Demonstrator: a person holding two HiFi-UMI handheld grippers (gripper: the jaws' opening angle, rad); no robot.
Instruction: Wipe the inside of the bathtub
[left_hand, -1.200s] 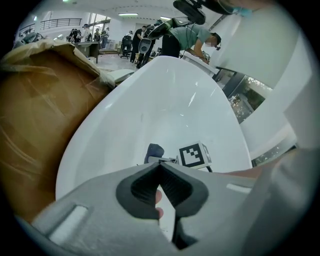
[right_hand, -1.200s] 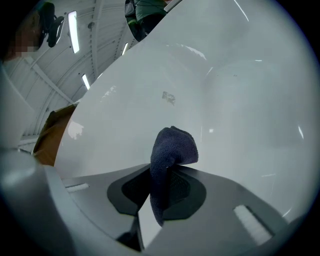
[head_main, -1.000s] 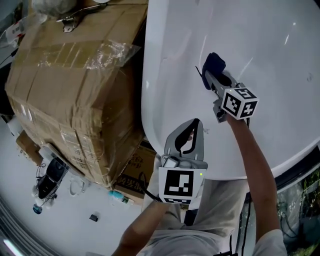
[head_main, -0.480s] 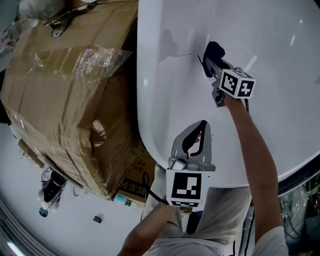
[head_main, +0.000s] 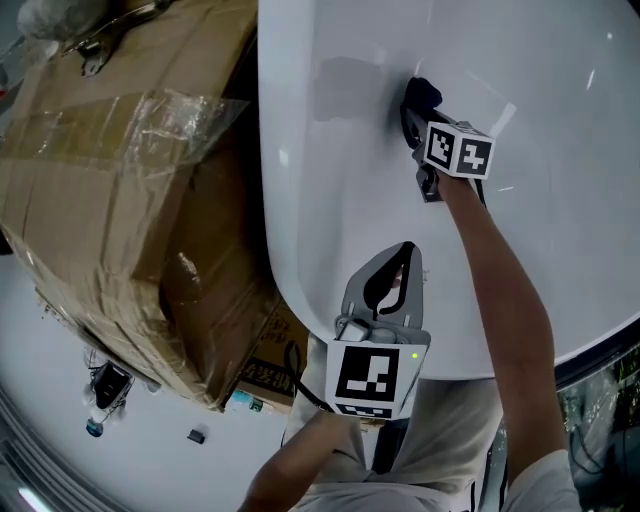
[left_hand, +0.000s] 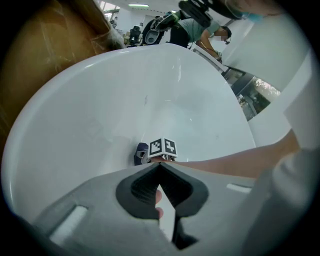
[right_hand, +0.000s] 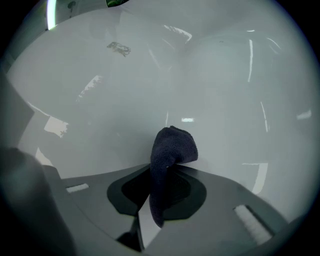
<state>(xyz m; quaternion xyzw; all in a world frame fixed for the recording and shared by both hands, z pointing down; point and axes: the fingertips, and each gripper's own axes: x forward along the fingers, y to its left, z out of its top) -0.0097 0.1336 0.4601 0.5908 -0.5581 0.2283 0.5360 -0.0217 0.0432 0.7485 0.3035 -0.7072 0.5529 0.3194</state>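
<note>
The white bathtub (head_main: 560, 130) fills the upper right of the head view. Inside it, my right gripper (head_main: 412, 112) is shut on a dark blue cloth (head_main: 421, 95), which presses against the tub's left inner wall. In the right gripper view the cloth (right_hand: 170, 150) sticks out from between the jaws toward the glossy white tub wall (right_hand: 165, 75). My left gripper (head_main: 397, 262) is shut and holds nothing; it hovers over the near rim of the tub (head_main: 300, 290). The left gripper view looks down into the tub (left_hand: 125, 100) at the right gripper's marker cube (left_hand: 162, 147) and cloth (left_hand: 140, 153).
A big cardboard box (head_main: 110, 170) wrapped in clear tape stands tight against the tub's left side. Small items lie on the pale floor (head_main: 150, 450) below it. People and equipment (left_hand: 170, 25) are beyond the tub's far end.
The right gripper has slid the cloth farther up and left along the tub's inner wall. The left gripper has stayed over the near rim.
</note>
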